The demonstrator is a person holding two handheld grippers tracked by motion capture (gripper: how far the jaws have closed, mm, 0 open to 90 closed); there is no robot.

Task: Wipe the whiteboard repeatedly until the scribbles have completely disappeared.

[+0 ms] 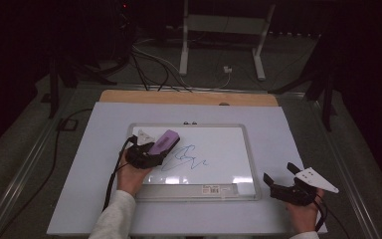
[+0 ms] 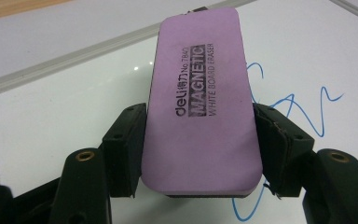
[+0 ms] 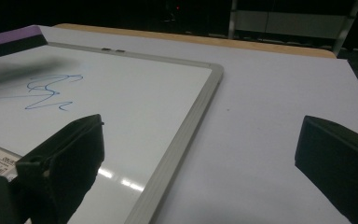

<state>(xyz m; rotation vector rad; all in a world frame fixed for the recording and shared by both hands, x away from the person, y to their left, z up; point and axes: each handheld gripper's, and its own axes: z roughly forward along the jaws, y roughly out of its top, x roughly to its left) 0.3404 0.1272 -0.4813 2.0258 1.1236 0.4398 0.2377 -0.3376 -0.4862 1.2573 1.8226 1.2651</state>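
Left gripper view: a purple rectangular foam whiteboard eraser (image 2: 200, 107), printed "MAGNETIC WHITE BOARD ERASER", is clamped by its long sides between the two black jaws of the left gripper (image 2: 200, 149). It sits over the white, grey-framed whiteboard (image 2: 51, 116), with a blue marker scribble (image 2: 303, 112) at its 3 o'clock. High view: the eraser (image 1: 163, 141) lies over the board's upper-left area, the scribble (image 1: 186, 158) toward 4 o'clock of it. The right gripper (image 1: 281, 178), jaws spread and empty, rests on the pale lilac table cover (image 1: 89, 164) at the board's (image 1: 243, 149) 4 o'clock.
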